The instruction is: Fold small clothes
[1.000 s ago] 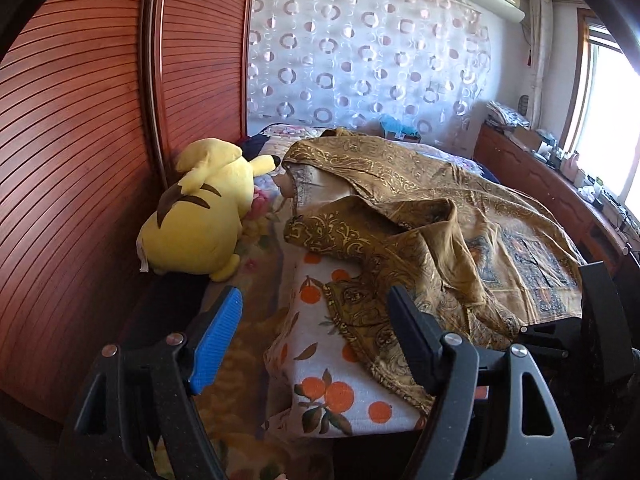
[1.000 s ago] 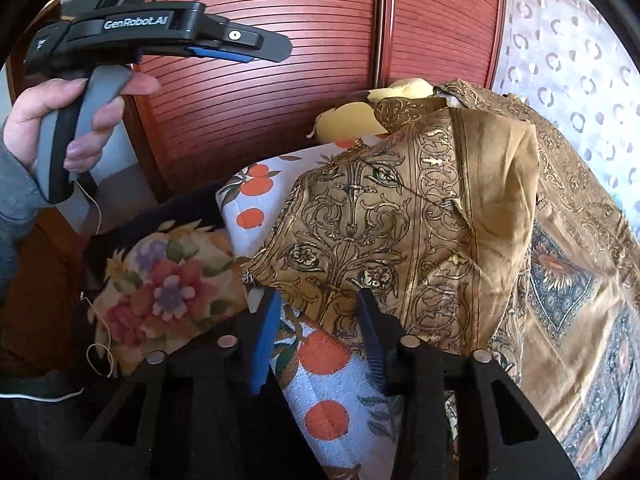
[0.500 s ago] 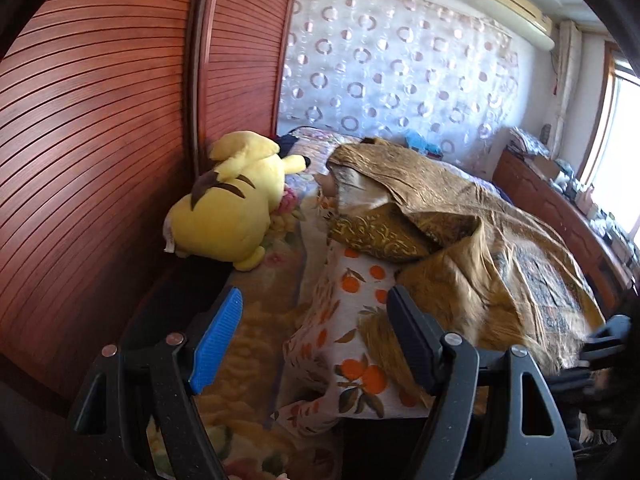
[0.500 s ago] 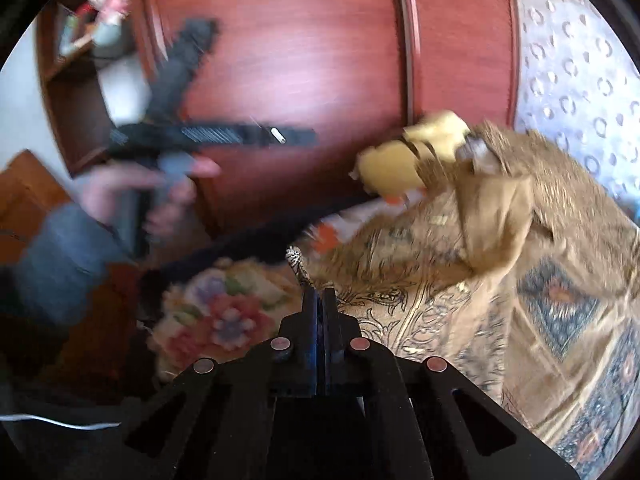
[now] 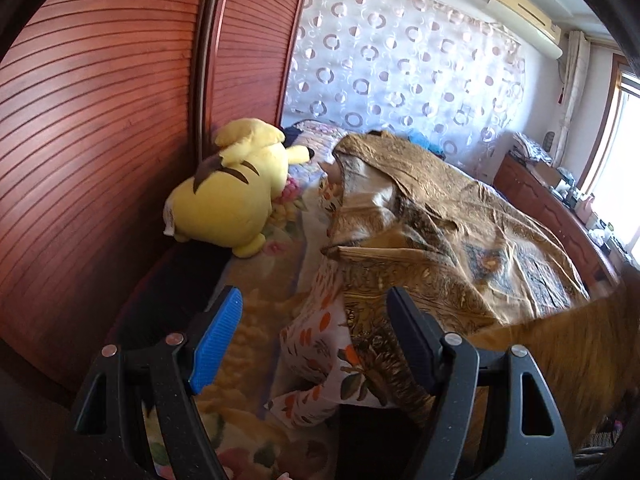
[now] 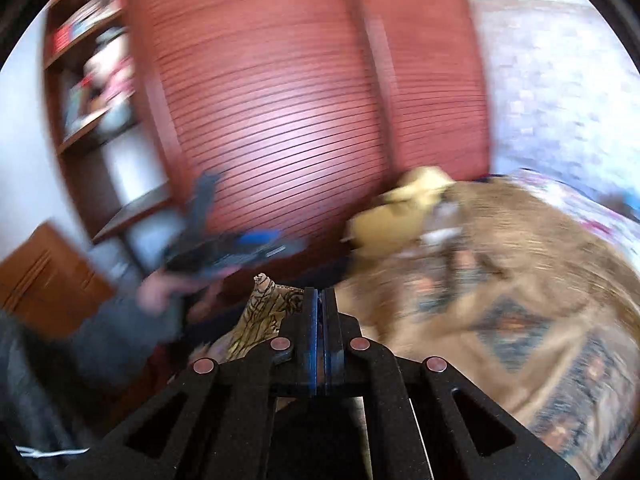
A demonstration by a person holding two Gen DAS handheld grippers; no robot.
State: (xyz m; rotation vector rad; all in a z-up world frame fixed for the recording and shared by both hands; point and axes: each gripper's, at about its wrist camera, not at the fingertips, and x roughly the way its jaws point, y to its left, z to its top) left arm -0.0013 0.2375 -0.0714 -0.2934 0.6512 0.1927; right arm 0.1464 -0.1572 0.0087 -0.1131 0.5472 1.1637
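Note:
A golden-brown patterned cloth [image 5: 472, 240] lies spread over the bed, partly folded back on itself, and hangs past the near edge at the right. My left gripper [image 5: 316, 328] is open and empty, hovering above the bed's near left corner, over an orange-print sheet [image 5: 320, 344]. My right gripper [image 6: 320, 300] is shut on a corner of the golden cloth [image 6: 264, 312], which sticks out left of the closed jaws. The rest of the cloth [image 6: 500, 300] lies blurred below it. The left gripper [image 6: 232, 248] shows blurred in the right wrist view.
A yellow plush toy [image 5: 232, 200] lies at the bed's left side against a red-brown slatted wardrobe [image 5: 100, 120]. A floral blanket [image 5: 240, 360] covers the near left. A wooden dresser [image 5: 560, 216] runs along the right under a window. A bookshelf [image 6: 92, 80] stands left.
My right gripper closed on the cloth's corner and lifted it up and away, dragging the cloth. The left gripper stayed open and shifted its view rightward; the cloth's fold has flattened.

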